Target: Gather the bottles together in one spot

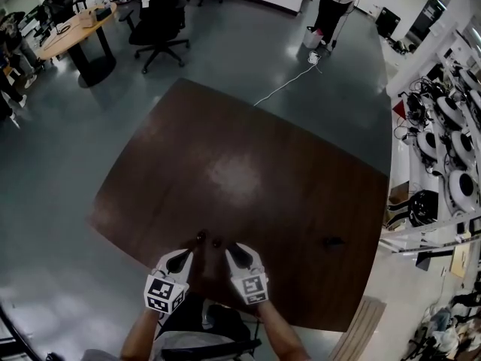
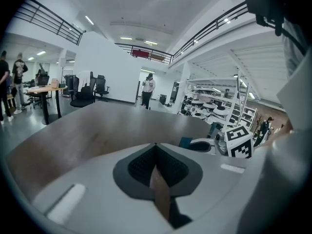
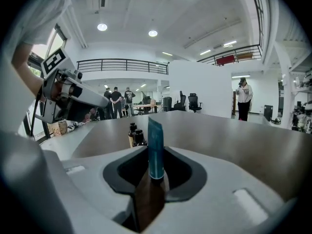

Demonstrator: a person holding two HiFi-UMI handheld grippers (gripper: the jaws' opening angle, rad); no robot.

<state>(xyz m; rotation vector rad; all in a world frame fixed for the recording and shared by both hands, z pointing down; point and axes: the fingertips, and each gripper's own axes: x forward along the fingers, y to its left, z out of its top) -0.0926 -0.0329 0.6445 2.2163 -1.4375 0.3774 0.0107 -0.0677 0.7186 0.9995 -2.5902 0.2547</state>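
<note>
Right hand-held gripper [image 1: 234, 251] clamps blue tube [image 3: 155, 147], centre frame. Brown bottles [image 3: 137, 138] just beyond on worktop [image 1: 240, 171]. Left hand-held gripper [image 2: 156, 149] closed, empty. Risk: tube nudges bottles over; tall tube topples on release.

bottles [image 1: 201, 236] on table [image 1: 248, 149], near edge | small item [image 1: 331, 241] – well right

No readable text, brand or number anywhere (only wordless square markers on gripper cubes [image 1: 164, 293])
</note>
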